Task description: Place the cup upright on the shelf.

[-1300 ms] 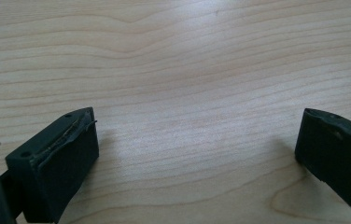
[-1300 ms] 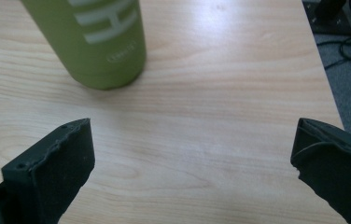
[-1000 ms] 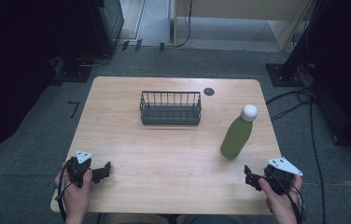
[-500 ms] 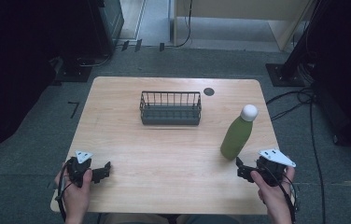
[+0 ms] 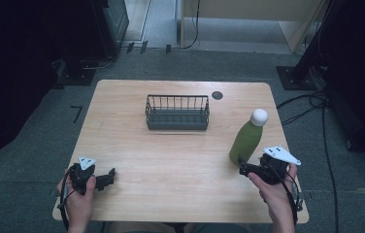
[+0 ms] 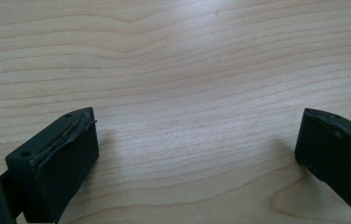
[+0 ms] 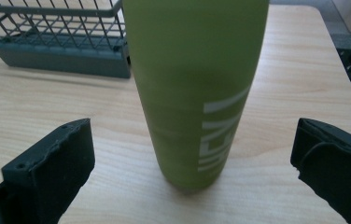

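Observation:
A green bottle (image 5: 246, 139) with a white cap stands upright on the right side of the wooden table (image 5: 180, 150). My right gripper (image 5: 244, 167) is open just in front of the bottle's base. In the right gripper view the bottle (image 7: 194, 88) stands a little beyond my right gripper (image 7: 190, 158), whose jaws are spread wider than it, with white lettering on its side. My left gripper (image 5: 108, 177) rests near the table's front left edge, open. The left gripper view has my left gripper (image 6: 197, 154) over bare wood, nothing between the jaws.
A dark wire basket (image 5: 177, 112) stands at the table's middle back, seen too as the basket (image 7: 57, 42) behind the bottle's left. A small dark round spot (image 5: 217, 95) lies behind it. Cables (image 5: 311, 104) run on the floor at right.
My right gripper has moved forward and left, up to the bottle's base. The left gripper has stayed where it was.

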Action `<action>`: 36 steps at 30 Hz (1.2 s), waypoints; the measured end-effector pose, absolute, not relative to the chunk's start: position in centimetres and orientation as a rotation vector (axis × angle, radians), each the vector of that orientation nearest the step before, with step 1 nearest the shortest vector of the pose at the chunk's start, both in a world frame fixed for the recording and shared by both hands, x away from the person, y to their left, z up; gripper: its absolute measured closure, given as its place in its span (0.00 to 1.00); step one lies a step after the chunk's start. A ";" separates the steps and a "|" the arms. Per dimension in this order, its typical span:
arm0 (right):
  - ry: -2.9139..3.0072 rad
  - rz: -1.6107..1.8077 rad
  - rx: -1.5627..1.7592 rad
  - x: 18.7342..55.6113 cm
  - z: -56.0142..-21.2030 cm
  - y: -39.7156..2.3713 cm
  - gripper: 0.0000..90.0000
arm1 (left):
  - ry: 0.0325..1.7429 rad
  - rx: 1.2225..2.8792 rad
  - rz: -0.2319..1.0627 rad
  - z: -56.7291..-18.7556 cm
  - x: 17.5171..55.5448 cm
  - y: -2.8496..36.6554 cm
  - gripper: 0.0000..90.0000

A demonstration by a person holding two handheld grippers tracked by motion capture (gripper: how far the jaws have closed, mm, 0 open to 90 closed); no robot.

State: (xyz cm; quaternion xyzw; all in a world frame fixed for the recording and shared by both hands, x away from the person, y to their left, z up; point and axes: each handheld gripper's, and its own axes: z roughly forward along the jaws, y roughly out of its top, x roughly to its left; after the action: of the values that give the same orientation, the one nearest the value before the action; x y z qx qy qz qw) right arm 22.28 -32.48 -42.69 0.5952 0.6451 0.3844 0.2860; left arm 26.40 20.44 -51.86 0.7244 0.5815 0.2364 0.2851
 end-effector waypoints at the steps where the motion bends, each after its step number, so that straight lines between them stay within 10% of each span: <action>1: 1.714 1.043 1.580 22.5 -42.6 -32.3 0.00 | 1.555 1.937 0.632 -51.9 26.4 20.4 0.00; 36: 1.538 1.140 1.595 25.8 -43.6 -31.6 0.19 | 1.554 1.941 0.630 -51.8 26.4 20.5 0.00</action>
State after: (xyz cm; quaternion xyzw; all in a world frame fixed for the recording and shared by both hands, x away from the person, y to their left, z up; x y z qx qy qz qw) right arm 25.78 -31.62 -43.65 0.6066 0.5849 0.4335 0.3192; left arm 26.45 20.47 -51.85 0.7255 0.5809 0.2356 0.2841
